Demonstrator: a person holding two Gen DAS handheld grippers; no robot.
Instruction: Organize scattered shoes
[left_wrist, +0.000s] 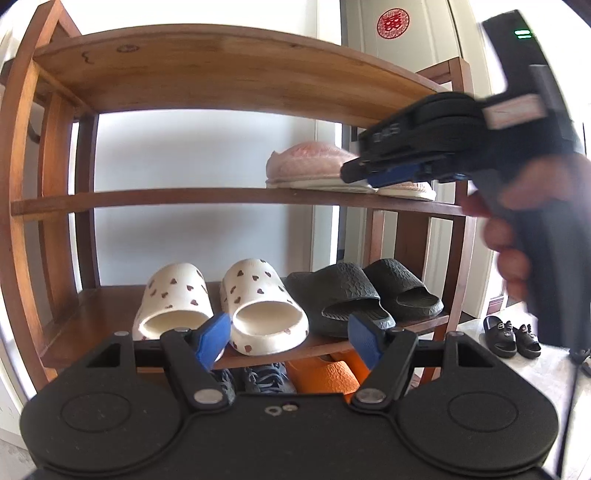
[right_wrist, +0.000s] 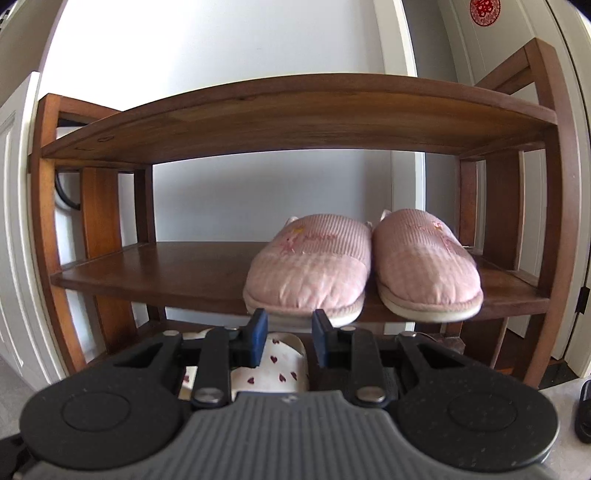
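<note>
A wooden shoe rack (left_wrist: 229, 201) holds shoes. Two pink fabric slippers (right_wrist: 310, 269) (right_wrist: 424, 262) sit side by side on its middle shelf, toes at the front edge; one shows in the left wrist view (left_wrist: 310, 164). My right gripper (right_wrist: 290, 334) is open and empty just in front of the left pink slipper's toe; it also shows in the left wrist view (left_wrist: 373, 177). My left gripper (left_wrist: 290, 339) is open and empty in front of the lower shelf, facing a cream heart-print slipper (left_wrist: 262, 306).
The lower shelf holds a second cream heart-print slipper (left_wrist: 173, 299) and two black slides (left_wrist: 343, 299). Orange slippers (left_wrist: 325, 373) and dark sneakers (left_wrist: 258, 378) lie on the bottom level. Black sandals (left_wrist: 511, 334) sit on the floor at right. The middle shelf's left half (right_wrist: 155, 266) is bare.
</note>
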